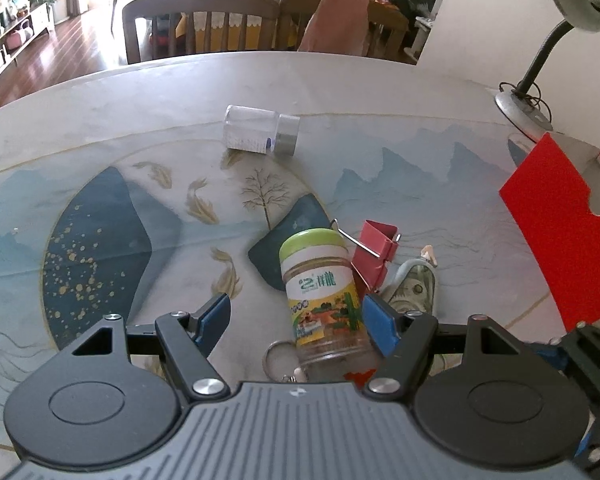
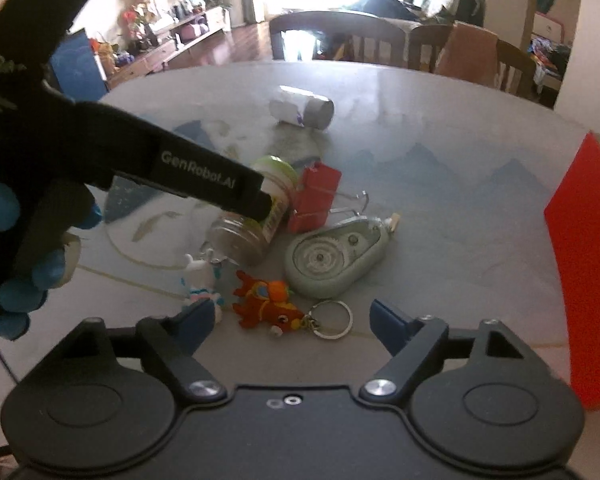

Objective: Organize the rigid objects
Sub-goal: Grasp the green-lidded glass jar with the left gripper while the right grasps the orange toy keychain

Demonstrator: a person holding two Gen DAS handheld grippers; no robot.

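On the tabletop [image 1: 340,80]: clutter lay near the middle.
Left hand-held gripper [image 1: 296,320]: fingers spread apart either side of the lying green-lidded jar [image 1: 320,288], not clamped.
Right hand-held gripper [image 2: 292,318]: fingers apart, holding nothing, above the red fish keychain [image 2: 266,306].
Far side: white bottle [image 1: 260,130] lay toppled.
Right edge: red box [image 1: 556,232].

"GenRobot.AI" is printed on the left tool [image 2: 260,200] arm.
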